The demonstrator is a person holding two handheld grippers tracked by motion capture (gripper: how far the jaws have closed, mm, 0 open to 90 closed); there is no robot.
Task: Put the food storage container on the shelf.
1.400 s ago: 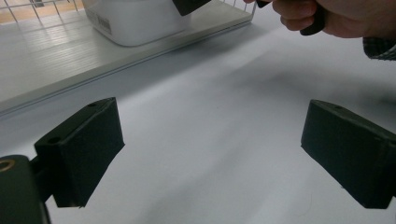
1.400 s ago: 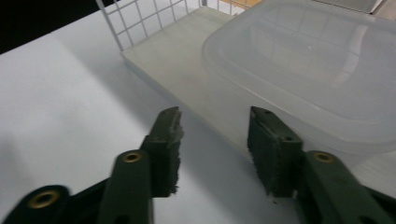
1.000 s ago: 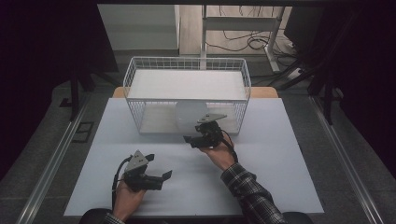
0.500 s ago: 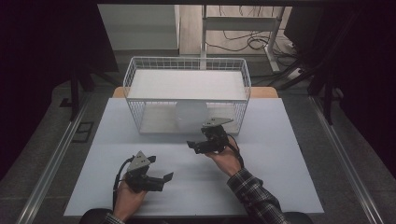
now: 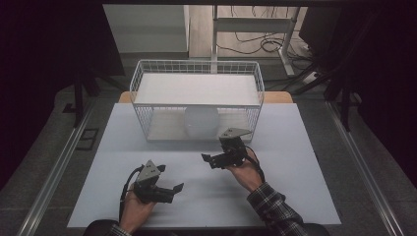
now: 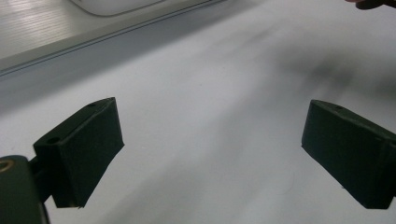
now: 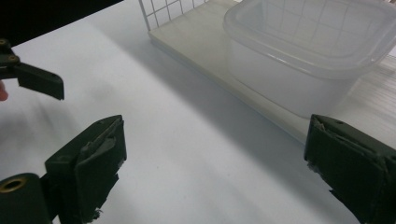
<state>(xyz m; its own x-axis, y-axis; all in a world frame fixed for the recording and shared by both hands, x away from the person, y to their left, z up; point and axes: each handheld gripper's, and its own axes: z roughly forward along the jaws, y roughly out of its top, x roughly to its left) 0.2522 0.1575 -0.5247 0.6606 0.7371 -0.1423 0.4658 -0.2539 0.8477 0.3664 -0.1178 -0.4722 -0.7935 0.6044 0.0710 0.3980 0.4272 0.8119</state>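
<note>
Jaws of my right gripper (image 5: pixel 210 160) have just been opening and now stand wide, empty, drawn back from the basket (image 5: pixel 142 78); the plastic container (image 5: pixel 201 122) sits inside, so placing looks done.

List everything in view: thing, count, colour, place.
table: 1, white top, centre.
basket: 1, white wire, far middle of the table.
board: 1, pale, under the basket.
tub: 1, translucent white, in the basket at its near side, on the board.
cables: several, dark, on the floor beyond the table.
left tongs: 1, black, near left over the table, open, nothing between.
right tongs: 1, black, in front of the tub, jaws just opened, nothing between.
sleeve: 1, plaid, right forearm.
</note>
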